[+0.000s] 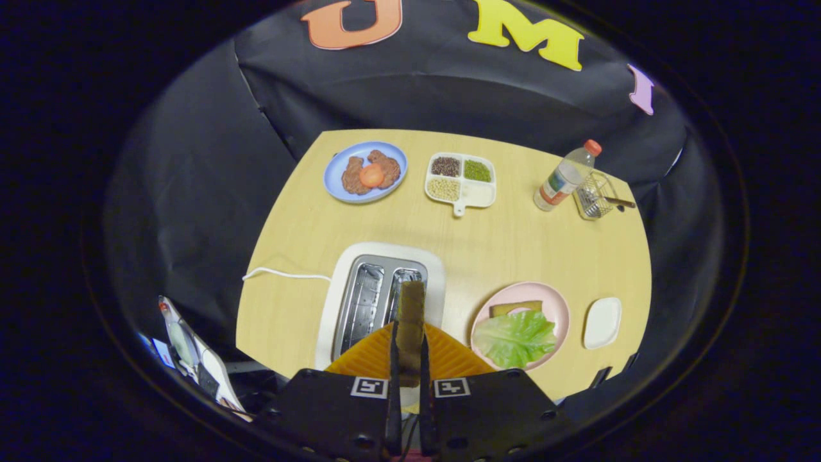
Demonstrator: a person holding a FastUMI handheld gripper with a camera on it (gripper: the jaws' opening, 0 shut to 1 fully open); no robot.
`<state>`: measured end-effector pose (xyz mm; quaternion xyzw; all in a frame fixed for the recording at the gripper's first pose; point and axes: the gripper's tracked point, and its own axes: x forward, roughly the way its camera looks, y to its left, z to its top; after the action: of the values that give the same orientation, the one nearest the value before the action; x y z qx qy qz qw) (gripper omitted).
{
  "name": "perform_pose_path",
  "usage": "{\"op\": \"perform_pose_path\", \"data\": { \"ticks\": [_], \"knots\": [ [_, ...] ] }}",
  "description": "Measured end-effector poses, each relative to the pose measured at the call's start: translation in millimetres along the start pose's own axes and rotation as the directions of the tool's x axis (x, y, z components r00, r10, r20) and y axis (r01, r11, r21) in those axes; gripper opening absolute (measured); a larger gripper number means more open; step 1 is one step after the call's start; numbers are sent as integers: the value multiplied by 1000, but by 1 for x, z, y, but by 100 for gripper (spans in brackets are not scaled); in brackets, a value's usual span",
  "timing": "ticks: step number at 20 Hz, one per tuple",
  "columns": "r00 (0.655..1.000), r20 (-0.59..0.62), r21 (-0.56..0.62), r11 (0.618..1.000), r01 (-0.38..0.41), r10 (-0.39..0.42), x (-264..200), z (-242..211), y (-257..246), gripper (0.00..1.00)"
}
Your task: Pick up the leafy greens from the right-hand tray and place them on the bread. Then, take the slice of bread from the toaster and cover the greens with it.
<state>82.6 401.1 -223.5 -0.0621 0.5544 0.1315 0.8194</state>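
My gripper (409, 350) is shut on a toasted slice of bread (410, 307), held upright and edge-on between both fingers. The slice hangs above the white toaster (385, 253), over its right slot, and both slots look empty. To the right of the fingers stands a pink plate (559, 307). On it a green lettuce leaf (515, 338) lies over another bread slice (514, 308), whose far edge peeks out. A small white tray (603, 322) lies bare just right of the plate.
At the table's far side stand a blue plate (337, 183) with meat and a tomato slice, a divided white dish (481, 192) of grains, a plastic bottle (564, 176) and a wire basket (595, 196). The toaster's white cord (282, 274) runs left.
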Motion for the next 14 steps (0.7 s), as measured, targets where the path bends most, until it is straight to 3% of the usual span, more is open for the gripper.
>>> {"op": "perform_pose_path", "data": {
  "ticks": [7, 14],
  "knots": [
    [986, 84, 94, 984, -151, 144, -57, 5, -29, 11],
    [993, 52, 204, 972, -116, 108, -23, -21, -116, 11]
  ]
}}
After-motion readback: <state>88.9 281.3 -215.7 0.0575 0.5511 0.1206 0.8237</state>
